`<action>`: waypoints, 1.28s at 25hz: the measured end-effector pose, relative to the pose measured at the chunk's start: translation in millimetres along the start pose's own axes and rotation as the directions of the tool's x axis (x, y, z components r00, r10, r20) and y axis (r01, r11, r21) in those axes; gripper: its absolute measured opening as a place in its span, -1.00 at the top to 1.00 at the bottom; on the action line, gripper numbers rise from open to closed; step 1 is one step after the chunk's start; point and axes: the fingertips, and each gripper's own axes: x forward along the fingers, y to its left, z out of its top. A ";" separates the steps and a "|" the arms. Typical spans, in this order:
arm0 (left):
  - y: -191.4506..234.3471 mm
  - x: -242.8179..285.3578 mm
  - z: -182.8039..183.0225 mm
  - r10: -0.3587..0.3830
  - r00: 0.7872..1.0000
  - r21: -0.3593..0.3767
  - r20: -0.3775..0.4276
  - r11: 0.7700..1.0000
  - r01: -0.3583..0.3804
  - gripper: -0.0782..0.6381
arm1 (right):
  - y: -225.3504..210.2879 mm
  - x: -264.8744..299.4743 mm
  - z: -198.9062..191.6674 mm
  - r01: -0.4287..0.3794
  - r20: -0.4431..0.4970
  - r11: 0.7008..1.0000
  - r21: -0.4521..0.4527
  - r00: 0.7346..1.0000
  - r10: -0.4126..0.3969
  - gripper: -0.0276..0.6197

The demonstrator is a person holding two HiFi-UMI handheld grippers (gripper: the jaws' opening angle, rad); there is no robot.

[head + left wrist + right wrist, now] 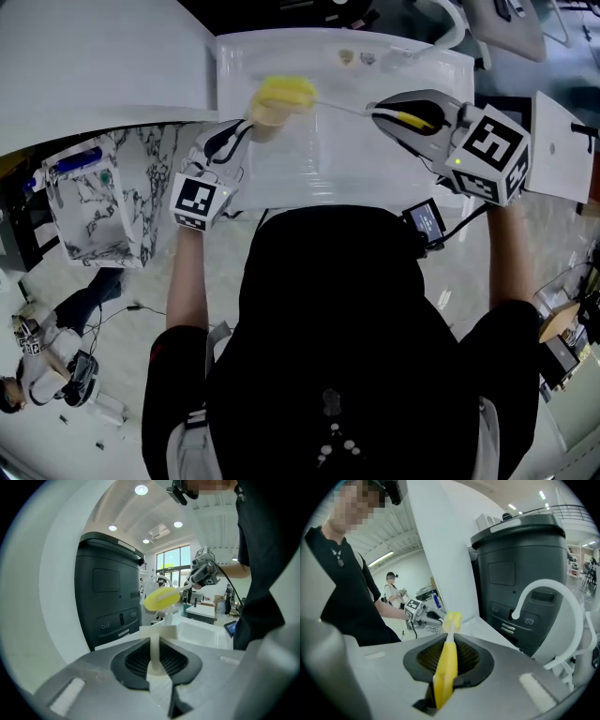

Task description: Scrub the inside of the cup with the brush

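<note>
Head view: over the white sink [309, 173], toward its back left corner, the left gripper [234, 139] holds the cup [265, 125] tipped toward the right gripper [382, 111]. This likely offers its mouth to the yellow brush [284, 92].

Left gripper view: the jaws are pressed together on the cup's pale wall, with the brush head just beyond.

Right gripper view: the jaws are clamped on the brush's yellow handle, its head pointing at the left gripper.
</note>
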 end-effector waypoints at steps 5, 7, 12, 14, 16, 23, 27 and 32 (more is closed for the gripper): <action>21.5 14.9 6.3 0.059 0.996 -0.091 0.060 0.994 -0.053 0.65 | -14.8 -21.5 1.8 0.085 0.064 0.994 0.064 0.994 -0.089 0.79; 33.1 20.5 7.9 0.087 0.992 -0.141 0.089 0.987 -0.074 0.65 | -20.1 -30.3 3.1 0.121 0.093 0.988 0.096 0.987 -0.130 0.79; 57.3 35.5 12.6 0.157 0.979 -0.208 0.133 0.970 -0.128 0.65 | -33.4 -56.0 6.5 0.221 0.169 0.957 0.189 0.953 -0.253 0.79; 64.1 42.4 13.5 0.183 0.973 -0.210 0.144 0.966 -0.150 0.65 | -37.2 -65.2 5.6 0.256 0.188 0.940 0.227 0.935 -0.300 0.79; 70.6 49.9 13.2 0.203 0.967 -0.206 0.153 0.964 -0.170 0.65 | -38.9 -72.5 4.7 0.289 0.204 0.922 0.257 0.917 -0.343 0.79; 95.1 78.3 4.3 0.295 0.941 -0.234 0.163 0.939 -0.254 0.65 | -34.5 -86.5 -3.5 0.370 0.229 0.866 0.337 0.860 -0.457 0.79; 105.3 95.2 -3.9 0.317 0.936 -0.209 0.152 0.936 -0.283 0.65 | -26.2 -89.5 -13.2 0.398 0.218 0.836 0.376 0.840 -0.498 0.79; 116.3 114.1 -15.8 0.354 0.925 -0.183 0.137 0.927 -0.328 0.65 | -11.8 -91.7 -24.7 0.420 0.209 0.802 0.424 0.817 -0.538 0.79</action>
